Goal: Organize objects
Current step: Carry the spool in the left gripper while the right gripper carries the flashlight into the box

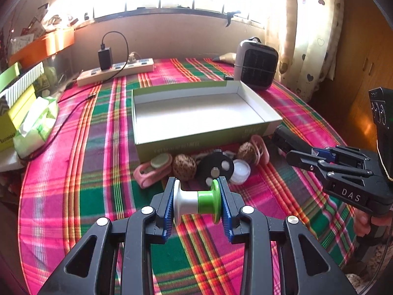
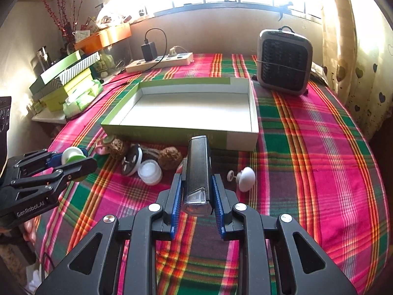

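My left gripper (image 1: 196, 204) is shut on a small spool (image 1: 196, 202), half white and half green, held sideways just above the plaid cloth. My right gripper (image 2: 197, 196) is shut on a black oblong light (image 2: 198, 169) with a clear lens end facing me. Ahead of both lies a shallow open box (image 1: 201, 143) with green sides and a white, empty inside. Along its front wall lie two walnuts (image 1: 184, 167), a black disc (image 1: 216, 167), a white cap (image 1: 239, 170) and pink clips (image 1: 149, 172). A white knob (image 2: 246, 179) lies apart, to the right.
A small grey heater (image 2: 285, 61) stands behind the box on the right, and a power strip (image 2: 159, 61) with a black charger at the back. Stacked boxes (image 2: 66, 78) and a tissue pack (image 1: 36, 123) sit at the left. The round table's edge drops off on both sides.
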Tool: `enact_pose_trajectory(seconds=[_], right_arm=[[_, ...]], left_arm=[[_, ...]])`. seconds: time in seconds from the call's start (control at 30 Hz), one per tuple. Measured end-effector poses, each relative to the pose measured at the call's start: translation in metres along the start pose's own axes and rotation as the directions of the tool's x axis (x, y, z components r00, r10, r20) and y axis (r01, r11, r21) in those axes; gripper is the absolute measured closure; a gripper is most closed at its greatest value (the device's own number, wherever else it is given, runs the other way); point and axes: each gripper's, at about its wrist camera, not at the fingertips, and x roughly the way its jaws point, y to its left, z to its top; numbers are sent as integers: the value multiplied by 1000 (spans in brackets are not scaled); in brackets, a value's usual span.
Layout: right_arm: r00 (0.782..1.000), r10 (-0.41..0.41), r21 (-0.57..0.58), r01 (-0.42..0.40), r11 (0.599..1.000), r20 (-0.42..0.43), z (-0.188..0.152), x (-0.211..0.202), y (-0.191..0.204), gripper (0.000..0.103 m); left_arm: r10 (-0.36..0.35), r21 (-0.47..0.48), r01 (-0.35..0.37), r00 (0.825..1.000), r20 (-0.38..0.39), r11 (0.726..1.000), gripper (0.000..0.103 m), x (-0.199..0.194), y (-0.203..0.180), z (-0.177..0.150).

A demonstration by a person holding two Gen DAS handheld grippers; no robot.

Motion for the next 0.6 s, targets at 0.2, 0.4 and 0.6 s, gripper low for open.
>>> enact_pose_trajectory(seconds=[0.2, 0.4, 0.6], right_arm=[[1000, 9, -8, -9, 1000, 2, 12, 3, 0, 78], [1000, 19, -17, -19, 1000, 3, 29, 12, 1, 78], [1000, 28, -20, -28, 999, -11, 48, 29, 1, 78]], left_arm=[[-7, -3, 7, 1000, 6, 1000, 73, 6, 6, 16], [-8, -11, 8, 1000, 9, 1000, 73, 18, 14, 37], [-17, -15, 17, 1000, 2, 1000, 73, 35, 22, 55]])
